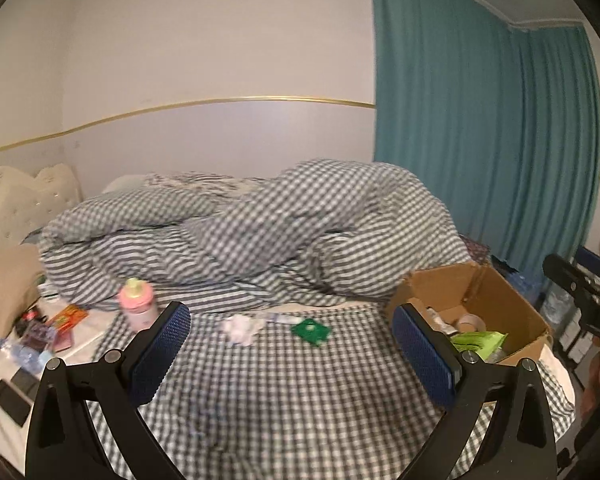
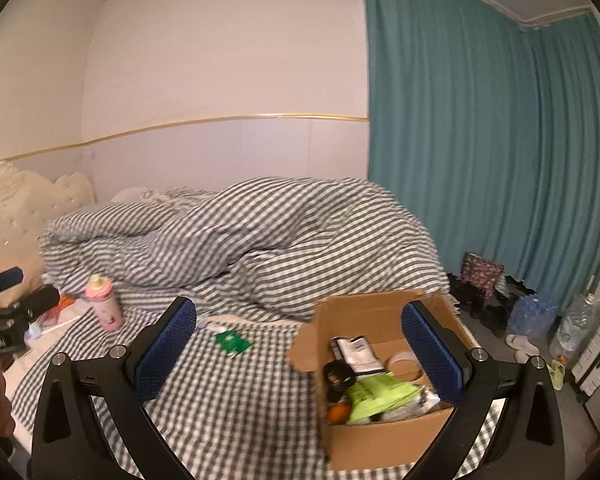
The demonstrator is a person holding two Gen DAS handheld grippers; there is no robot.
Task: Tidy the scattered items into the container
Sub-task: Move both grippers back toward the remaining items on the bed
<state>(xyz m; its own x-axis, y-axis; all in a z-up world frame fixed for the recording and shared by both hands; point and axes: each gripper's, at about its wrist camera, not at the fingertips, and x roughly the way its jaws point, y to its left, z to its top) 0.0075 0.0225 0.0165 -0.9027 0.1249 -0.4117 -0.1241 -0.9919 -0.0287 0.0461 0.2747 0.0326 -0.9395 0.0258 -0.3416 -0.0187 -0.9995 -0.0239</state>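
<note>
A rumpled grey-and-white checked duvet (image 1: pixel 236 232) heaps behind the open brown cardboard box (image 2: pixel 384 432), which sits on the checked bed sheet. Left of the box stands a pink baby bottle (image 1: pixel 137 304), with a crumpled white tissue (image 1: pixel 240 328) and a flat green packet (image 2: pixel 232 342) nearer it. The left gripper (image 1: pixel 292 354) and right gripper (image 2: pixel 300 350) both hover with fingers spread apart, empty

I am seeing a grey-and-white checked bedsheet (image 1: pixel 260 380), a teal curtain (image 1: pixel 480 140), a brown cardboard box (image 2: pixel 380 436), a pink bottle (image 1: pixel 138 306), and a green packet (image 1: pixel 311 330).
</note>
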